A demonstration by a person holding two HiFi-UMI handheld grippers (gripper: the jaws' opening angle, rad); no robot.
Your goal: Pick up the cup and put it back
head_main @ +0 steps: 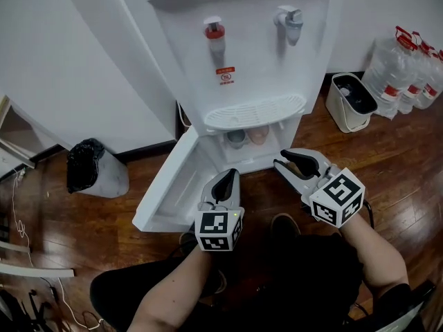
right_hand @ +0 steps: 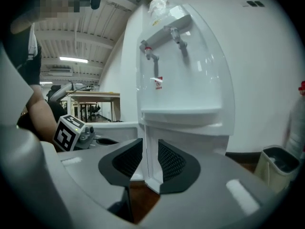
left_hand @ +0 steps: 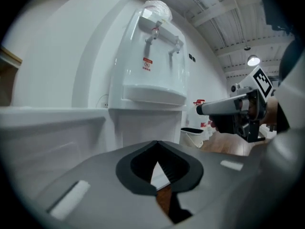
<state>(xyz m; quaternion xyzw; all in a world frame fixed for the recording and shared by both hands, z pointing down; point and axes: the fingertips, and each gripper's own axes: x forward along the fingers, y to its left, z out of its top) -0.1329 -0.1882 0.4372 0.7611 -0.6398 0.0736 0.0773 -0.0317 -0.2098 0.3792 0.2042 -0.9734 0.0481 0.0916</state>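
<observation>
Two cups, a grey cup (head_main: 237, 138) and a pink cup (head_main: 259, 134), sit in the open compartment low in the water dispenser (head_main: 249, 54), half hidden under its drip tray (head_main: 255, 111); neither gripper view shows them. The swung-out door (head_main: 166, 185) lies beside the left gripper (head_main: 228, 175), whose jaws are pressed together on nothing. The right gripper (head_main: 279, 158) has its jaws slightly spread and empty, short of the cups.

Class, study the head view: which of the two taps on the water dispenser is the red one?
The left tap, directly above the red label. The right tap is grey.
</observation>
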